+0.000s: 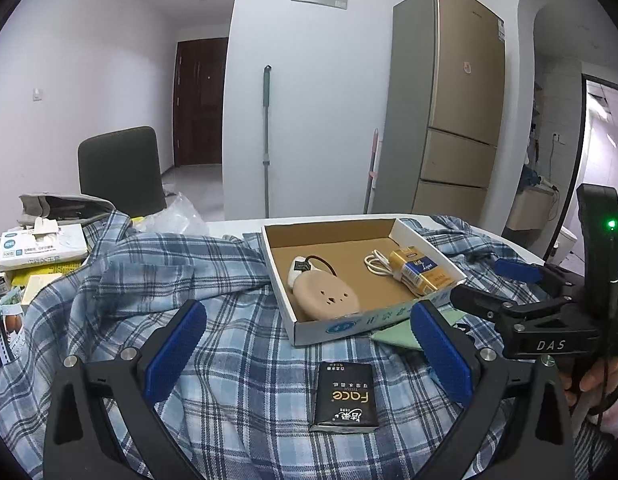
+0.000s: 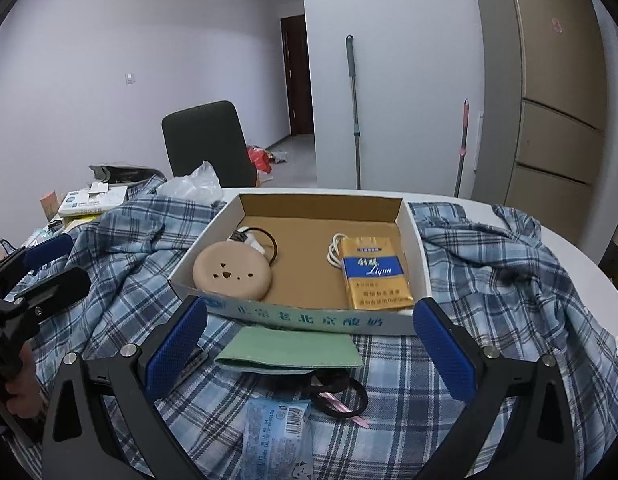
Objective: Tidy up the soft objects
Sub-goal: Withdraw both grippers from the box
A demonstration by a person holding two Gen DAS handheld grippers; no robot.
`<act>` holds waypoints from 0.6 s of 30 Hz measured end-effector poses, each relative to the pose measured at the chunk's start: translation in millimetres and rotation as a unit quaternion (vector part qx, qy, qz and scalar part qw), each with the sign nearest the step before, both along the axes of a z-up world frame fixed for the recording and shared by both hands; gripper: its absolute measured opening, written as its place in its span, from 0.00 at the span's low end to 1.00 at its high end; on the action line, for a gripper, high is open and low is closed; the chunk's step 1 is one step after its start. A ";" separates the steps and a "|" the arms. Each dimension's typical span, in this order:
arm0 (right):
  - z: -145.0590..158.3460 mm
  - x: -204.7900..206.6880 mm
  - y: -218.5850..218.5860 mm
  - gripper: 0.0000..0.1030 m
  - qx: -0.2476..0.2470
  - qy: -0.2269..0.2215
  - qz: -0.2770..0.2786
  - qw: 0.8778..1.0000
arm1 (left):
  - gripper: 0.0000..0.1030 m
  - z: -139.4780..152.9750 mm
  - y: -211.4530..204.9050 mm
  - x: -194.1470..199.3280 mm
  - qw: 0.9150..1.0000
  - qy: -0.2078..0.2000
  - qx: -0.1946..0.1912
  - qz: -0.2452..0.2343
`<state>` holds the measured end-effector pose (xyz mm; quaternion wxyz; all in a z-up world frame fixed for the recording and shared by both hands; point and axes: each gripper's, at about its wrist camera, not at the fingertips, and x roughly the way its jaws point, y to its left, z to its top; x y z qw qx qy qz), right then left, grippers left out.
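Hovering with jaws spread wide and empty, the left gripper (image 1: pixel 307 344) and right gripper (image 2: pixel 309 344) would do best pinching low on the plaid shirt (image 1: pixel 229 320) draped over the table beneath the cardboard box (image 2: pixel 417 240).

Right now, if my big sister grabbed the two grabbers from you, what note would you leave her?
Left gripper: open, empty, above the black tissue pack.
Right gripper: open, empty, above the green pouch.
Plaid shirt: spread rumpled over the table, under everything.
Cardboard box: sits on the shirt, holding a round tan pouch, a gold-and-blue packet and a white cable.
Done: those three are boxed.
Left: tissue pack, green pouch, black hair tie and blue wrapper lie loose; shirt unfolded.
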<state>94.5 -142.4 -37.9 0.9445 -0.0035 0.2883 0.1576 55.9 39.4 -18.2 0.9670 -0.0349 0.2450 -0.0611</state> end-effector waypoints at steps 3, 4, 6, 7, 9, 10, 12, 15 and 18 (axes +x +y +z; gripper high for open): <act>-4.3 1.5 2.0 1.00 -0.002 0.009 0.007 1.000 | 1.00 -1.8 -1.7 0.5 1.000 0.003 0.002 -0.001; -5.4 1.9 3.5 1.00 -0.005 0.011 0.011 1.000 | 1.00 -2.2 -1.9 0.5 1.000 0.004 0.003 -0.002; -7.5 2.0 6.4 1.00 -0.008 0.015 0.015 1.000 | 1.00 -2.4 -2.7 0.6 1.000 0.004 0.005 -0.002; -8.3 2.1 7.5 1.00 -0.010 0.016 0.017 1.000 | 1.00 -2.4 -2.9 0.6 1.000 0.004 0.005 -0.003; -10.8 2.8 10.7 1.00 -0.015 0.023 0.027 0.999 | 1.00 -2.3 -3.1 0.6 1.000 0.004 0.005 -0.001; -12.9 3.6 12.5 1.00 -0.017 0.030 0.033 0.999 | 1.00 -2.4 -3.3 0.7 1.000 0.004 0.004 0.000; -18.4 5.4 16.2 1.00 -0.023 0.045 0.042 0.998 | 1.00 -3.2 -2.8 0.9 1.000 0.005 0.003 0.002; -25.7 10.2 21.0 1.00 -0.036 0.066 0.045 0.996 | 1.00 -5.8 -1.8 2.9 1.000 0.010 0.003 0.005; -32.6 17.4 21.4 1.00 -0.036 0.094 0.052 0.994 | 1.00 -7.9 -1.5 4.5 1.000 0.014 0.004 0.005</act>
